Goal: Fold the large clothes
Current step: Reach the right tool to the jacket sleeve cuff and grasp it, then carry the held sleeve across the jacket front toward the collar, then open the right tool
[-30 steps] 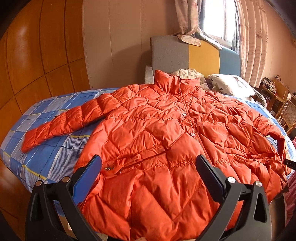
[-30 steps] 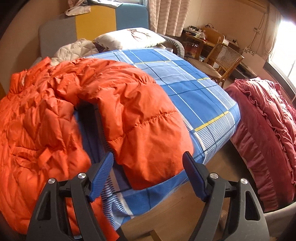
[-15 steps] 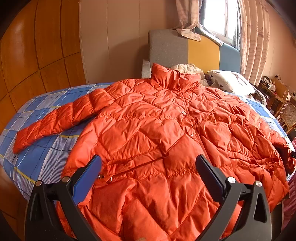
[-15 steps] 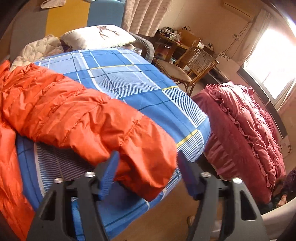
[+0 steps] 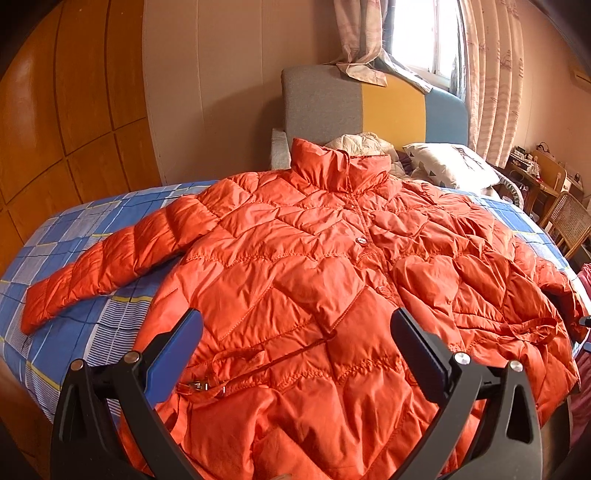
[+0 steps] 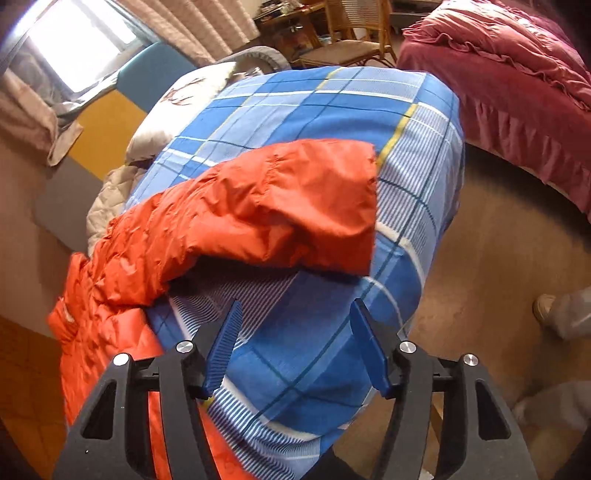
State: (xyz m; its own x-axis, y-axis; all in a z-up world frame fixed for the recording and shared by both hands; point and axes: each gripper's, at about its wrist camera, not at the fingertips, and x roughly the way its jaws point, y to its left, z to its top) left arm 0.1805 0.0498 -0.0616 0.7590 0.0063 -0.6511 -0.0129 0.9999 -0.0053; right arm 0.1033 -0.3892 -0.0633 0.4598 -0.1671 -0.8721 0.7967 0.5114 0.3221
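A large orange quilted jacket [image 5: 314, 280] lies front up on a bed with a blue plaid sheet [image 5: 74, 229], collar toward the headboard. One sleeve [image 5: 110, 258] stretches out to the left. My left gripper [image 5: 295, 332] is open and empty above the jacket's lower front. In the right wrist view the other sleeve [image 6: 266, 206] lies across the sheet [image 6: 332, 110], its cuff near the bed's corner. My right gripper [image 6: 295, 314] is open and empty, just short of that cuff.
A grey, yellow and blue headboard [image 5: 369, 107] and pillows [image 5: 447, 162] stand at the bed's far end. Wooden panels [image 5: 55, 129] line the left wall. A red ruffled bedspread [image 6: 517, 74], wicker chair [image 6: 351, 29] and bare floor [image 6: 498, 258] lie beside the bed.
The left gripper has shifted slightly left over the jacket. The right gripper has swung and tilted toward the sleeve cuff at the bed corner, with its view rolled.
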